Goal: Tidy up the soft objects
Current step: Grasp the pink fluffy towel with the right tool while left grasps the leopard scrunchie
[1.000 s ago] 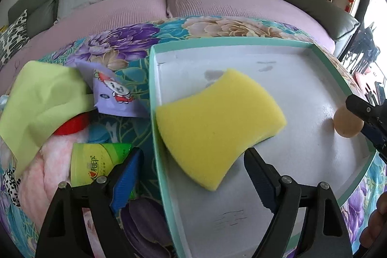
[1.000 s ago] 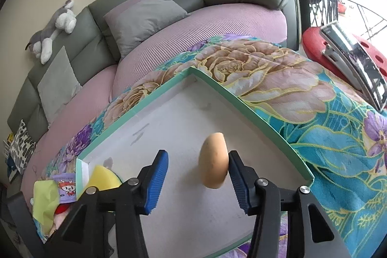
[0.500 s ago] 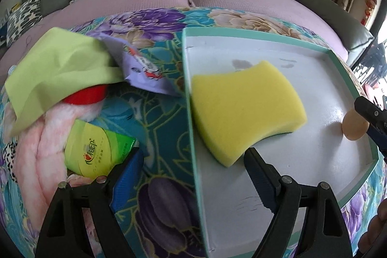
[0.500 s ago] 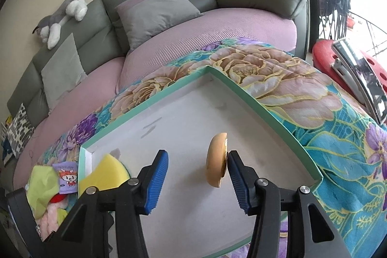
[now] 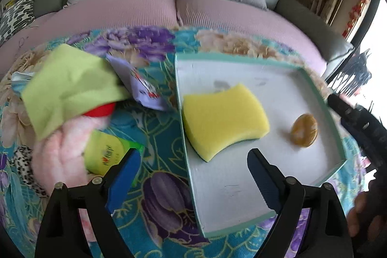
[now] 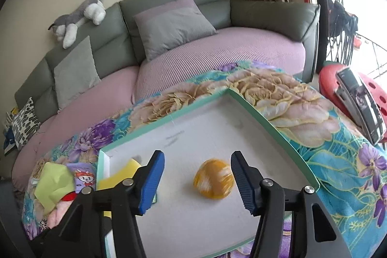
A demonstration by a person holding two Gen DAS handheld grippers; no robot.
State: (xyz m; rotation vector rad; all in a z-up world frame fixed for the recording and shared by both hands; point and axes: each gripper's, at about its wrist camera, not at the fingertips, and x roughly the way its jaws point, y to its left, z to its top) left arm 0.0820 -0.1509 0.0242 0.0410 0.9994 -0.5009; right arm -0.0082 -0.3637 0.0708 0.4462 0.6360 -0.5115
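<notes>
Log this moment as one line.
left gripper: opening, empty | right gripper: opening, empty | yellow sponge, orange ball: in tray | green cloth: outside

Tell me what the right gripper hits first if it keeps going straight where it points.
Most likely the orange ball, lying loose on the tray floor between the opening jaws of the right gripper; depth is uncertain, so it may meet the floor.

Left gripper (image 5: 193, 171): jaws opening, wide apart, nothing gripped, angled downward. Right gripper (image 6: 197, 175): jaws opening, pads clear of contact, likewise angled downward.
</notes>
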